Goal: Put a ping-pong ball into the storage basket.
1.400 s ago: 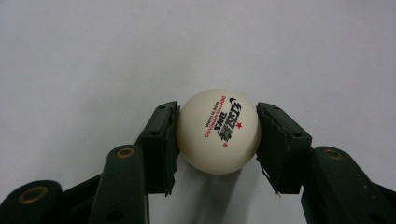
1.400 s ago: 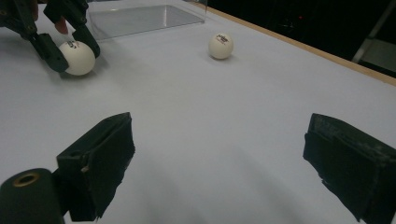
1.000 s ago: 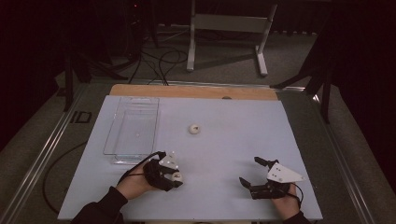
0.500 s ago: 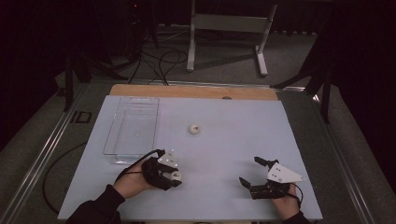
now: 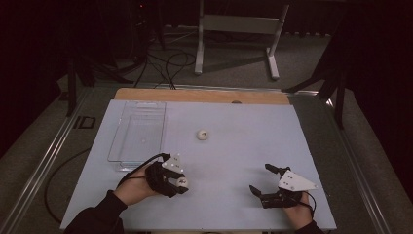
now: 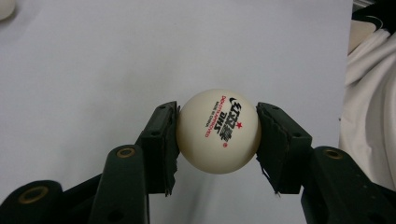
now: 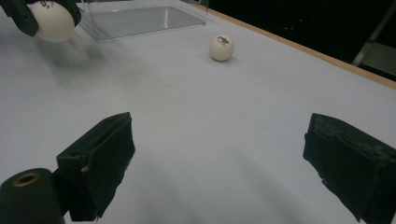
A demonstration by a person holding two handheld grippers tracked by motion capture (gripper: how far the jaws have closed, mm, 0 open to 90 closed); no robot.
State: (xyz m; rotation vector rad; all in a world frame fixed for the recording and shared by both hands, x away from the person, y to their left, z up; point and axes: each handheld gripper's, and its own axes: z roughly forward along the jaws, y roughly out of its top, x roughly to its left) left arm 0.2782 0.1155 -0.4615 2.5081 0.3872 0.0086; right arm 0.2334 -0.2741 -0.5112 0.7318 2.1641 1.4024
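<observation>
The left tongs [image 6: 217, 135] are closed on a white ball [image 6: 218, 130], one black jaw pressed to each side of it; red and black print faces the left gripper view's camera. In the high view the left tongs [image 5: 181, 183] sit low over the pale surface [image 5: 243, 146], near its front edge, with the ball [image 5: 183, 181] at their tip, just right of the near corner of the clear tray [image 5: 139, 134]. The person's left hand [image 5: 134, 187] grips them from behind.

The right tongs [image 5: 260, 181] are spread wide with nothing between the jaws, close above the surface toward its front right, well apart from the left pair. The right gripper view shows only bare surface between the two pads.

A second ball [image 5: 202, 134] lies on the surface near the middle, beside the tray's right wall but not touching it, and well ahead of both tongs. It also appears in the right gripper view [image 7: 221, 47], with the held ball at the upper left corner [image 7: 52, 21].
</observation>
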